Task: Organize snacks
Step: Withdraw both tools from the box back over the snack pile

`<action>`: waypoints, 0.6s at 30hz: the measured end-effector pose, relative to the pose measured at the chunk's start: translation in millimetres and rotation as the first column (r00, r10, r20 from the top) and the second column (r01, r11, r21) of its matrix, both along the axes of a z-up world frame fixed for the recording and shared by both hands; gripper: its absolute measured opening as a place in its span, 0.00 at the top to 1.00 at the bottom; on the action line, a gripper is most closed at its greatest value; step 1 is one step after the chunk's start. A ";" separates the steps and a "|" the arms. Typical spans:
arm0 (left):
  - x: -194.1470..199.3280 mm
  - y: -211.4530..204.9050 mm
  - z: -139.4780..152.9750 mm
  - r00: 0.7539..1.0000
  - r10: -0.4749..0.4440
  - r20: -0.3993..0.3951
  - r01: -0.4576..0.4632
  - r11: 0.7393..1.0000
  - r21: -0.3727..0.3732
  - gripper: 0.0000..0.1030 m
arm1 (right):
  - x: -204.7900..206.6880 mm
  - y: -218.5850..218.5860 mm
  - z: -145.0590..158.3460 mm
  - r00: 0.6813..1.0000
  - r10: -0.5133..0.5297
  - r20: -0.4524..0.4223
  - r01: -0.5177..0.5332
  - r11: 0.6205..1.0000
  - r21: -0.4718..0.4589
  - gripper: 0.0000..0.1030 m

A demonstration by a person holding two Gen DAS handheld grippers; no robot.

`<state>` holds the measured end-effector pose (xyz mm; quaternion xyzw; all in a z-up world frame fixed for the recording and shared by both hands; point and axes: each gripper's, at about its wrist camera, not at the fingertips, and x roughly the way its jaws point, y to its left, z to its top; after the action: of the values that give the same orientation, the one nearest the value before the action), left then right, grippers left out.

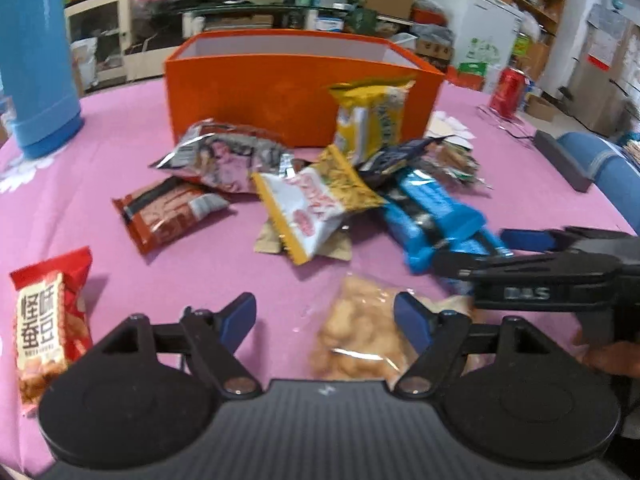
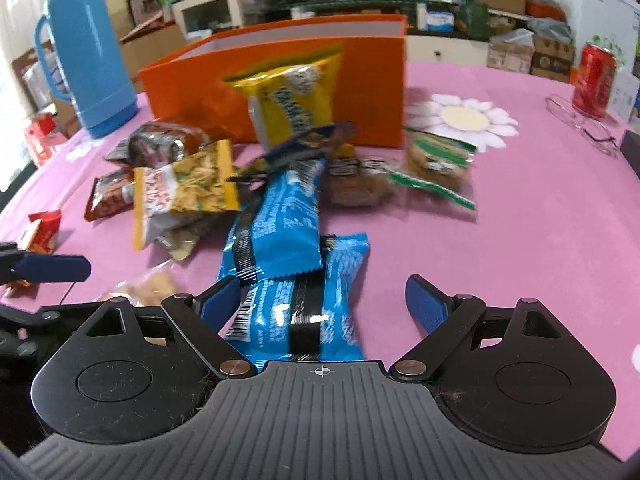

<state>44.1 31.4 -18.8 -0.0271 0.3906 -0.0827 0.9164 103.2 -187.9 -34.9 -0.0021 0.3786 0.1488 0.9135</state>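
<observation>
An orange box [image 1: 280, 92] stands at the back of a pink table, with a pile of snack packets in front of it. My left gripper [image 1: 325, 318] is open above a clear bag of golden puffs [image 1: 360, 340], which lies by its right finger. A red packet [image 1: 48, 320] lies at the left. My right gripper [image 2: 320, 304] is open over two blue packets [image 2: 280, 224]; the nearer blue packet [image 2: 304, 312] lies between its fingers, untouched. A yellow bag [image 2: 292, 96] leans on the orange box [image 2: 360, 80]. The right gripper [image 1: 472, 256] also shows in the left wrist view.
A blue thermos [image 2: 88, 52] stands at the back left. A red can [image 2: 594, 80] and a pair of glasses [image 2: 584, 126] lie at the far right. A white flower mat [image 2: 464, 120] lies beside the box. A blue chair [image 1: 608, 168] stands past the table's right edge.
</observation>
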 end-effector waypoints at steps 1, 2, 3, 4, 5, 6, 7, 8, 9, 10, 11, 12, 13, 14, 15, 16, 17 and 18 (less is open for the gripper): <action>-0.3 2.8 -0.1 1.000 0.016 -0.002 -0.016 1.000 0.014 0.26 | -1.2 -2.4 -0.2 1.000 -0.009 0.001 0.009 1.000 -0.008 0.24; -0.3 6.2 -0.2 0.999 0.036 0.000 -0.035 0.999 0.039 0.26 | -1.4 -5.1 -0.5 1.000 -0.018 -0.003 0.018 1.000 -0.019 0.23; 0.3 8.8 -1.0 0.998 0.061 0.004 -0.061 0.995 0.076 0.26 | -2.1 -7.9 -0.5 1.000 -0.029 -0.006 0.029 0.999 -0.024 0.21; 1.0 12.7 -1.2 0.997 0.082 0.009 -0.082 0.991 0.106 0.26 | -2.9 -11.5 -0.6 0.999 -0.041 -0.008 0.041 0.999 -0.027 0.21; 2.4 17.8 -1.5 0.995 0.104 0.006 -0.104 0.988 0.116 0.26 | -3.2 -14.6 -0.8 0.999 -0.049 -0.009 0.048 0.998 -0.031 0.20; 3.6 22.9 -1.3 0.992 0.128 -0.006 -0.127 0.985 0.117 0.26 | -3.1 -15.9 -0.5 0.999 -0.052 -0.012 0.052 0.998 -0.034 0.20; 2.8 27.6 -0.4 0.989 0.146 -0.014 -0.143 0.984 0.106 0.26 | -3.6 -16.5 0.6 0.998 -0.054 -0.016 0.054 0.998 -0.032 0.22; 0.1 33.2 1.9 0.987 0.162 -0.022 -0.160 0.984 0.078 0.26 | -6.1 -17.1 4.5 0.999 -0.052 -0.010 0.052 0.999 -0.017 0.26; -4.0 37.9 5.2 0.986 0.165 -0.028 -0.163 0.986 0.046 0.26 | -11.5 -17.9 10.0 0.999 -0.043 0.007 0.043 0.999 0.006 0.26; -10.4 41.8 9.5 0.987 0.156 -0.034 -0.155 0.988 0.008 0.26 | -19.6 -18.7 17.2 0.999 -0.033 0.032 0.032 0.999 0.033 0.26; -15.9 43.7 12.8 0.988 0.145 -0.042 -0.146 0.989 -0.020 0.26 | -32.5 -18.7 26.2 0.997 -0.014 0.073 0.010 0.998 0.067 0.24; -21.3 44.8 15.2 0.989 0.134 -0.055 -0.136 0.990 -0.044 0.26 | -43.4 -16.6 31.5 0.995 0.004 0.101 -0.012 0.996 0.084 0.22; -26.3 44.8 16.0 0.989 0.123 -0.076 -0.128 0.990 -0.061 0.26 | -53.8 -12.2 34.4 0.993 0.018 0.117 -0.028 0.996 0.085 0.22; -32.3 43.3 16.1 0.989 0.118 -0.089 -0.124 0.990 -0.067 0.26 | -61.0 -7.3 34.9 0.992 0.018 0.128 -0.027 0.997 0.070 0.22; -39.3 41.5 16.8 0.989 0.114 -0.092 -0.120 0.991 -0.067 0.26 | -66.6 -4.2 34.2 0.990 0.008 0.140 -0.015 0.999 0.050 0.22; -46.7 37.7 17.0 0.990 0.103 -0.094 -0.109 0.992 -0.059 0.26 | -69.0 -1.3 33.2 0.988 -0.008 0.153 0.005 1.000 0.024 0.22; -52.2 35.1 17.3 0.991 0.092 -0.099 -0.097 0.994 -0.050 0.26 | -67.9 1.3 32.8 0.986 -0.022 0.164 0.024 1.000 -0.012 0.22; -57.2 31.0 16.0 0.991 0.080 -0.107 -0.085 0.995 -0.044 0.26 | -65.1 3.8 31.8 0.985 -0.032 0.172 0.041 0.998 -0.052 0.22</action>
<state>-13.2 62.4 -2.7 -0.0696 0.4348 -0.0524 0.8963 38.2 -184.1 -3.1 -0.0331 0.3028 0.1207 0.9448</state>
